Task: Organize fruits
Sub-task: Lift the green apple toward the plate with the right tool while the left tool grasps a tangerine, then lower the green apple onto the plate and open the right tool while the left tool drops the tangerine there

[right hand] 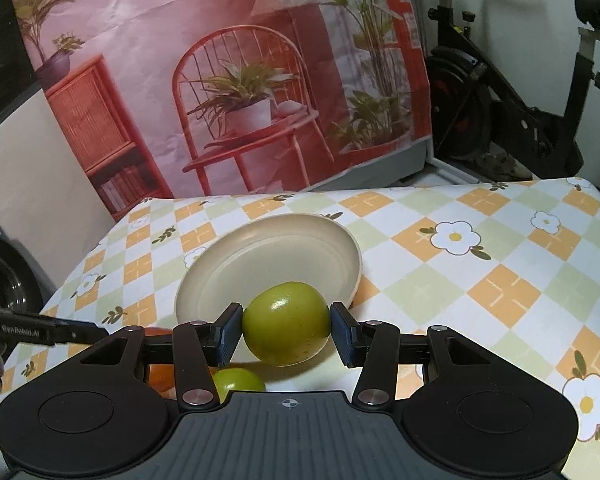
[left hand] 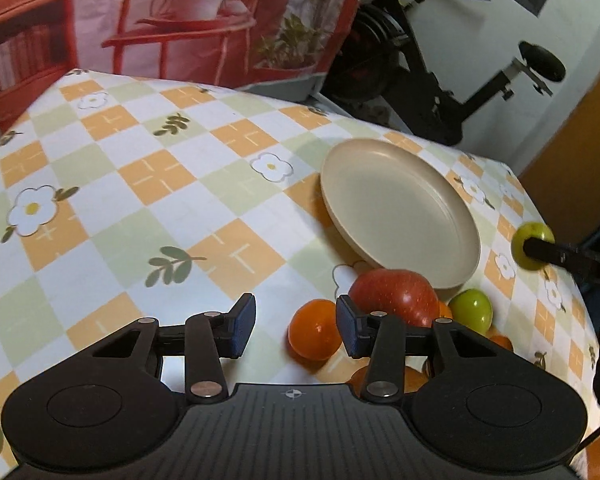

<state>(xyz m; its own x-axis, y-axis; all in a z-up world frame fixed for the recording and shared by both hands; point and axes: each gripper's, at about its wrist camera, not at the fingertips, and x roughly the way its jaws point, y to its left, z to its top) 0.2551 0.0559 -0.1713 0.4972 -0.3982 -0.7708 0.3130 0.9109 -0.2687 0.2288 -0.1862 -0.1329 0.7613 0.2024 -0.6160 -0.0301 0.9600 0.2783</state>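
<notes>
So the tabletop (left hand: 148,168) has that checkered flower cloth, and the beige plate (left hand: 400,216) sits toward the far right with nothing in it yet. Fruit is piled just near of the plate: a red apple (left hand: 396,296) touching its rim, an orange (left hand: 314,330) to its left, and a green fruit (left hand: 472,308) to its right. They all look firm, smooth and round, so probably a bit slippery. I'd pinch across the widest part, not too hard.

Right gripper (right hand: 286,330) is clamped on a second green fruit (right hand: 286,324), pads on both sides, held just over the plate's near edge. Left gripper (left hand: 296,330) is partly open with nothing in it, one pad right beside the orange.
</notes>
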